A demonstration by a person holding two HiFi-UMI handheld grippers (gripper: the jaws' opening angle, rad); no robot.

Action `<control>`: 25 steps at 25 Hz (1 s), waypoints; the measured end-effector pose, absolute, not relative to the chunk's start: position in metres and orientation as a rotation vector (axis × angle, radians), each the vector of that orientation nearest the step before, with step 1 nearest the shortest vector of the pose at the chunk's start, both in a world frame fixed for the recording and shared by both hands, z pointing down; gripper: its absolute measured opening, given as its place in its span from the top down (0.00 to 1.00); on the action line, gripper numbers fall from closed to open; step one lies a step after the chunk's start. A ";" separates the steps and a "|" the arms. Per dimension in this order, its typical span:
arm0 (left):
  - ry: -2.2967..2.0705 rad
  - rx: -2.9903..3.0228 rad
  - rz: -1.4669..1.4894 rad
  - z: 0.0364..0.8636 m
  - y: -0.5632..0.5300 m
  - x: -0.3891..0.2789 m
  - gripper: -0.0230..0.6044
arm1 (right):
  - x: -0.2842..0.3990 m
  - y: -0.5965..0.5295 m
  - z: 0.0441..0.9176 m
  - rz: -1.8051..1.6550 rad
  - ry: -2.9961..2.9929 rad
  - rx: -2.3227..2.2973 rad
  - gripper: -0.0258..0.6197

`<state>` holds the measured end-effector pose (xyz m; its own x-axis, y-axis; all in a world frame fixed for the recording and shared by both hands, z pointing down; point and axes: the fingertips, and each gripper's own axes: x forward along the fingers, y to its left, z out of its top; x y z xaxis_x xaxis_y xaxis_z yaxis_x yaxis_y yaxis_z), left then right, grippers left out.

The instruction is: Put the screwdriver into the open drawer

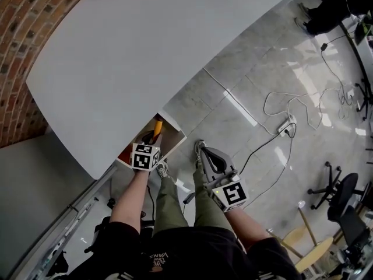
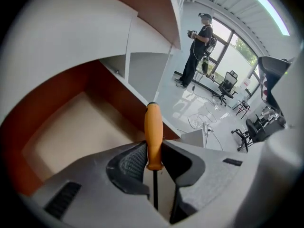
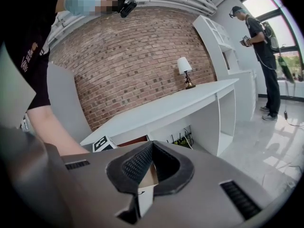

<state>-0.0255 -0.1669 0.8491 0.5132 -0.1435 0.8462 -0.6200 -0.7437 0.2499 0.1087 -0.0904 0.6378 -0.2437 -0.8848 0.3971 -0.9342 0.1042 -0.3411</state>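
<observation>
A screwdriver (image 1: 157,126) with an orange handle (image 2: 153,122) and a thin dark shaft is clamped between the jaws of my left gripper (image 2: 154,146), handle pointing forward. In the head view the left gripper (image 1: 151,137) hangs over the open drawer (image 1: 172,128) under the white table top (image 1: 145,57). The left gripper view looks down into the drawer, which has red-brown walls and a bare tan bottom (image 2: 71,127). My right gripper (image 1: 203,150) is held to the right over the floor; its jaws (image 3: 152,145) are shut with nothing between them.
A brick wall (image 1: 23,51) runs behind the table. Cables and a power strip (image 1: 285,124) lie on the tiled floor, with an office chair (image 1: 341,197) and wooden stools (image 1: 306,244) to the right. Another person (image 2: 197,51) stands far off by the windows.
</observation>
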 end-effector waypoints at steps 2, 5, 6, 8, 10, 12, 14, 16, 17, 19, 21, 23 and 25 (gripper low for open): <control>-0.631 2.188 1.192 0.859 -0.171 -0.026 0.82 | 0.117 -0.089 0.642 0.821 -2.253 1.880 0.97; -0.615 2.163 1.244 0.872 -0.174 -0.028 0.82 | 0.127 -0.089 0.648 0.820 -2.238 1.889 0.97; -0.612 2.155 1.258 0.875 -0.174 -0.028 0.82 | 0.129 -0.088 0.650 0.823 -2.235 1.888 0.97; -0.610 2.141 1.281 0.880 -0.175 -0.028 0.82 | 0.134 -0.087 0.653 0.839 -2.225 1.878 0.97; -0.597 2.133 1.301 0.886 -0.176 -0.025 0.82 | 0.136 -0.088 0.657 0.860 -2.215 1.864 0.97; -0.586 2.121 1.320 0.893 -0.176 -0.023 0.82 | 0.136 -0.086 0.663 0.861 -2.222 1.875 0.97; -0.586 2.102 1.333 0.900 -0.175 -0.022 0.82 | 0.135 -0.084 0.668 0.874 -2.222 1.875 0.97; -0.580 2.085 1.345 0.905 -0.174 -0.020 0.82 | 0.136 -0.082 0.670 0.902 -2.207 1.858 0.97; -0.573 2.077 1.353 0.907 -0.173 -0.018 0.82 | 0.137 -0.082 0.670 0.909 -2.204 1.855 0.97; -0.558 2.065 1.372 0.913 -0.172 -0.016 0.82 | 0.141 -0.081 0.672 0.905 -2.209 1.876 0.97; -0.555 2.060 1.388 0.918 -0.173 -0.016 0.82 | 0.144 -0.081 0.675 0.906 -2.205 1.888 0.97; -0.560 2.057 1.397 0.922 -0.176 -0.015 0.82 | 0.147 -0.080 0.678 0.910 -2.200 1.890 0.97; -0.563 2.050 1.408 0.925 -0.179 -0.015 0.82 | 0.150 -0.079 0.680 0.911 -2.197 1.890 0.97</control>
<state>-0.0149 -0.1788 0.9252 0.3532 -0.0168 0.9354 -0.6326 -0.7409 0.2256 0.1499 -0.0793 0.6797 -0.2224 -0.8665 0.4470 -0.9286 0.0485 -0.3679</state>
